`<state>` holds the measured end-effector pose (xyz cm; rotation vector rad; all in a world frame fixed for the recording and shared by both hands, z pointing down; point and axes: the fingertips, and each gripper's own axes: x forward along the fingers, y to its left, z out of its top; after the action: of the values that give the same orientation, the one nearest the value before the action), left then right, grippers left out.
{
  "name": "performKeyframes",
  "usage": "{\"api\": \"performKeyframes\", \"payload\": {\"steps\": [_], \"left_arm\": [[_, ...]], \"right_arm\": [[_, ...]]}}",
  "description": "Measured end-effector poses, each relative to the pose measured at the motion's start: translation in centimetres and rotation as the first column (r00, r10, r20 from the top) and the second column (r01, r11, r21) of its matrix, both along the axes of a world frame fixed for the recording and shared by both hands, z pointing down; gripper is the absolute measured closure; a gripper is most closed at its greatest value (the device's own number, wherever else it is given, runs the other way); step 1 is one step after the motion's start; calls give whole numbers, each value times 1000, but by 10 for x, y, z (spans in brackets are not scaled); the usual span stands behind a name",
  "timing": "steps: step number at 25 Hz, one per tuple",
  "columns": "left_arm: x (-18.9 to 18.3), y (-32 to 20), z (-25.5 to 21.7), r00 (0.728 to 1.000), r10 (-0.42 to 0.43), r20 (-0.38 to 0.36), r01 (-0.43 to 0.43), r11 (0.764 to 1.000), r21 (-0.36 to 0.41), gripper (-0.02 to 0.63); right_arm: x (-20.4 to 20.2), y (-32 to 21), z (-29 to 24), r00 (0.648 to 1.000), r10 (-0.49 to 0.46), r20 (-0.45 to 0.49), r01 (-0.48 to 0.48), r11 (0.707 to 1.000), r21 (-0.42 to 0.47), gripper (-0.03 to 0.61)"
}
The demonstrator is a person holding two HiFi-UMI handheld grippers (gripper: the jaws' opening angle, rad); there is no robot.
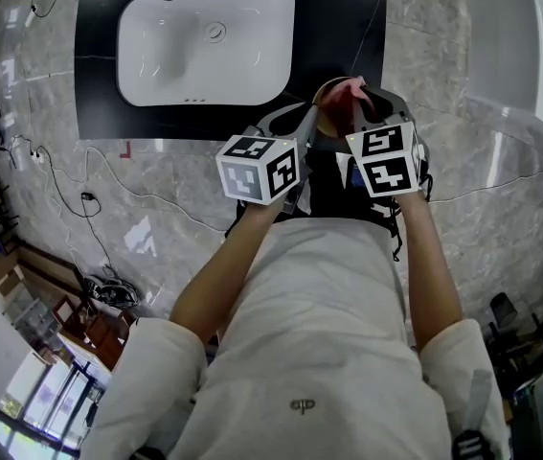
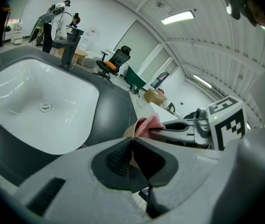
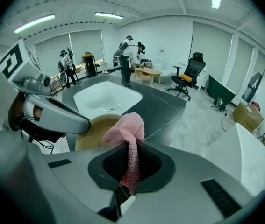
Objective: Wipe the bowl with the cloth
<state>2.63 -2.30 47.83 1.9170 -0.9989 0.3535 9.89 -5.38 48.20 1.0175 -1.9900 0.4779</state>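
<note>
A tan bowl [image 1: 331,93] is held in the air in front of the person, just past the black counter. My left gripper [image 1: 310,115] is shut on the bowl's thin rim [image 2: 128,133]. My right gripper [image 1: 357,113] is shut on a pink knitted cloth [image 3: 125,133], whose bunched top rests against the inside of the bowl [image 3: 89,133]. In the left gripper view the cloth [image 2: 149,124] shows just beyond the rim, with the right gripper's fingers [image 2: 182,126] behind it. In the right gripper view the left gripper's finger [image 3: 57,114] crosses the bowl's left edge.
A white sink basin [image 1: 206,41] is set in a black counter [image 1: 97,89] ahead, with a dark faucet [image 3: 124,73] at its far side. A white fixture [image 1: 530,46] stands at the right. Cables [image 1: 70,185] trail over the marble floor at the left. People stand far off in the room.
</note>
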Motion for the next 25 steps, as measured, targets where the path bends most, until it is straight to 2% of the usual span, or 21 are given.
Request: {"api": "performKeyframes", "payload": {"steps": [4,7,11,14,17,21,25], "left_arm": [[3,-1,2,1000,23,-1,-23,1000,2,591],[10,2,-3,998,68,1,-68,997,32,592],[14,0,-9,996,84,22,-86,993,76,592],[14,-2,-12,996,90,28,-92,992,87,592],[14,-2,-12,996,84,33,-87,992,87,592],[14,-3,-12,997,71,27,-73,994,86,592],[13,-6,-13,997,67,28,-69,994,83,592]], "right_arm": [[-3,-2,5,1000,-4,16,4,1000,-7,563],[-19,1,2,991,-15,133,21,999,-48,563],[-37,4,-4,950,18,313,27,990,-139,563],[-40,8,-4,933,25,358,44,982,-184,563],[-46,20,0,917,1,400,108,962,-249,563],[-47,35,6,909,-26,416,177,928,-328,563],[-41,50,19,936,-138,323,254,901,-352,563]]}}
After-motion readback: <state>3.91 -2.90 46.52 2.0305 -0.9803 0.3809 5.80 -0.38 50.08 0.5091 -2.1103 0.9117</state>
